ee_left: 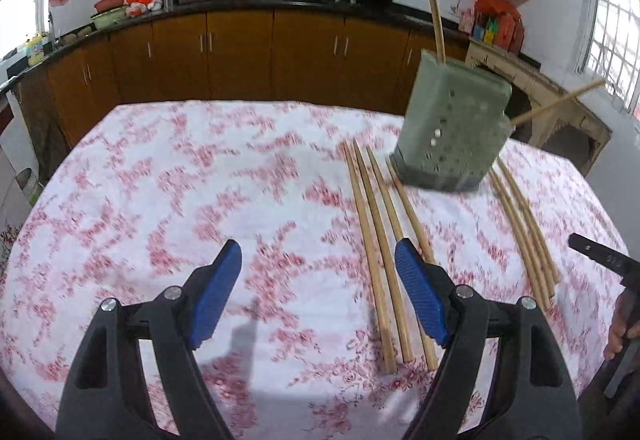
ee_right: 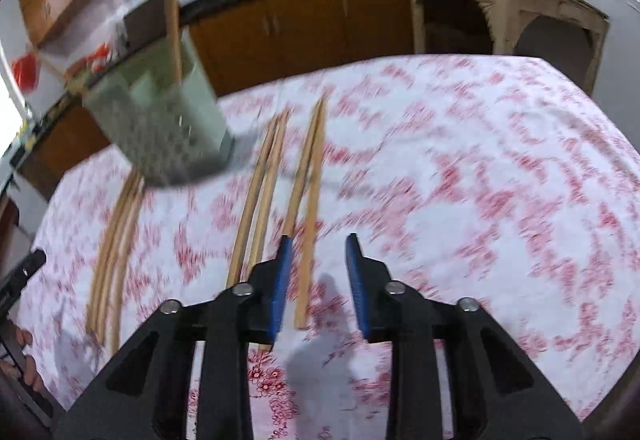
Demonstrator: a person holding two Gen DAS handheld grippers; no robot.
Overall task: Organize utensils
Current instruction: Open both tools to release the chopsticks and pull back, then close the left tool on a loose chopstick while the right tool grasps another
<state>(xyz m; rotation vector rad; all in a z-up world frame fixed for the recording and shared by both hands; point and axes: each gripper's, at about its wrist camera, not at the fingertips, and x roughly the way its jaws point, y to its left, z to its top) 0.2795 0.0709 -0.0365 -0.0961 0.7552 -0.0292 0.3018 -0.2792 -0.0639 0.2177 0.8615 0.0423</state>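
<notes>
A grey-green perforated utensil holder [ee_left: 454, 128] stands on the floral tablecloth [ee_left: 200, 180] with two chopsticks [ee_left: 434, 0] sticking out of it. It also shows in the right wrist view [ee_right: 164, 128]. Several wooden chopsticks [ee_left: 380, 260] lie in front of the holder, with another bunch [ee_left: 528, 236] to its right. My left gripper [ee_left: 318, 254] is open and empty, its right finger above the left bunch. My right gripper [ee_right: 320, 240] is open over a pair of chopsticks [ee_right: 308, 200]; more chopsticks [ee_right: 260, 196] and a bunch [ee_right: 116, 244] lie to the left.
Brown kitchen cabinets [ee_left: 240, 52] with a dark counter holding woks and bowls run behind the table. A worn pale stand [ee_right: 508, 12] is at the back right. The other gripper's black tip [ee_left: 600, 258] shows at the right edge.
</notes>
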